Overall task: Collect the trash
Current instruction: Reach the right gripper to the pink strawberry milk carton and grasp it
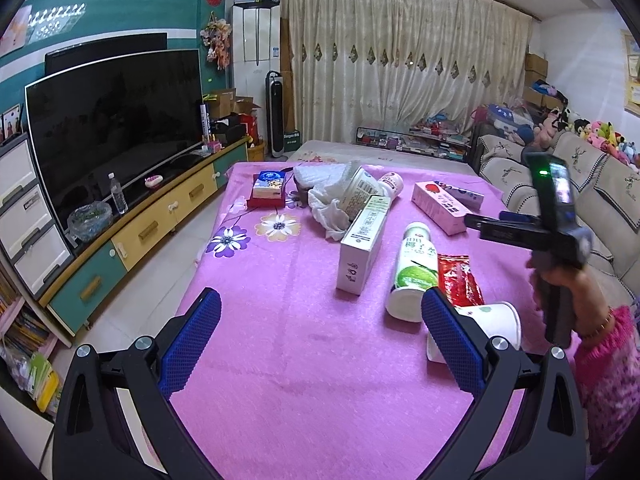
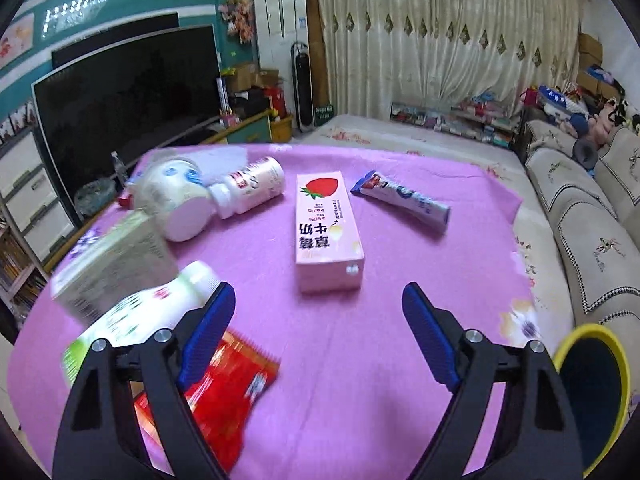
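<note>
From the left wrist view, the left gripper stands wide with nothing between its blue pads, hovering over bare pink tablecloth. The trash lies ahead and to its right: a paper cup on its side just behind the right pad, a red packet, a green-labelled bottle lying with its long axis running away from the camera, and a white carton standing on edge. Farther off lies a pink strawberry carton. The right gripper's body, held in a hand, reaches in from the right above that carton. From the right wrist view, the right gripper is also wide and holds nothing; the strawberry carton lies straight ahead, centred between the 2 fingers but apart from them, its long axis pointing along the gripper's line, so the jaws would span its narrow width. A blue-and-white tube lies beyond it to the right, and a yellow-rimmed bin sits at the lower right, close by. The right hand looks much the nearer to this carton, and probably needs only to advance and lower.
</note>
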### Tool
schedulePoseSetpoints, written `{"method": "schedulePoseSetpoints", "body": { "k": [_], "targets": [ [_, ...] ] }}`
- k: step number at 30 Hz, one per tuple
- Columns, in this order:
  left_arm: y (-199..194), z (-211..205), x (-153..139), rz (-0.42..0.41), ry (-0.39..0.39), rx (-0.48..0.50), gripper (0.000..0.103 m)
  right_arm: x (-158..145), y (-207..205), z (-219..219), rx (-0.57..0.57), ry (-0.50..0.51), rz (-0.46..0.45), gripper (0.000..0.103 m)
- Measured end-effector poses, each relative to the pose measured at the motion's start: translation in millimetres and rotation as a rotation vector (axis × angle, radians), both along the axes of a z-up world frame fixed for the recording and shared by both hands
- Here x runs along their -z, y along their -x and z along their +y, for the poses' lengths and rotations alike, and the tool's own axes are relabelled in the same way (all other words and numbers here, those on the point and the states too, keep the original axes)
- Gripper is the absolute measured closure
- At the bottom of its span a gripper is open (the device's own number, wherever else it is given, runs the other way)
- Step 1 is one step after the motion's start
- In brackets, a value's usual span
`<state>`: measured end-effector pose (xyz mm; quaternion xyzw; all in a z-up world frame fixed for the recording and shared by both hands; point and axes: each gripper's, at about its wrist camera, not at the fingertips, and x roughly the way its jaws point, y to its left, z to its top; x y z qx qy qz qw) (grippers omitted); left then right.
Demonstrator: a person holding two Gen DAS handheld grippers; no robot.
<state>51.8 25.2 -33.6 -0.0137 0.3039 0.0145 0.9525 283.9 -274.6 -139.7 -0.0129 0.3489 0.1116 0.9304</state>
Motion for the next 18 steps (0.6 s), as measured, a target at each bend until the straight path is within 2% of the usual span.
{"method": "schedulePoseSetpoints", "body": {
  "k": [3,9,12,13,18],
  "targets": [
    [-10,3,4,0.009,0.005,0.002,0.004,14,-30,0,0.016,-0.013,0.055,0.022],
    [-20,7,9,0.01,-0.001,0.003,0.004,29,-58,5,0.017,0.005,0.089,0.034],
    [-26,9,12,0.015,0.002,0.0,0.004,34,-66,6,0.014,0.003,0.109,0.044],
    [-28,11,13,0.019,0.004,-0.001,0.004,34,-66,6,0.012,0.0,0.112,0.053],
    [-32,9,17,0.027,0.0,0.0,0.004,22,-58,-2,0.018,-0.023,0.077,0.055]
  ]
}}
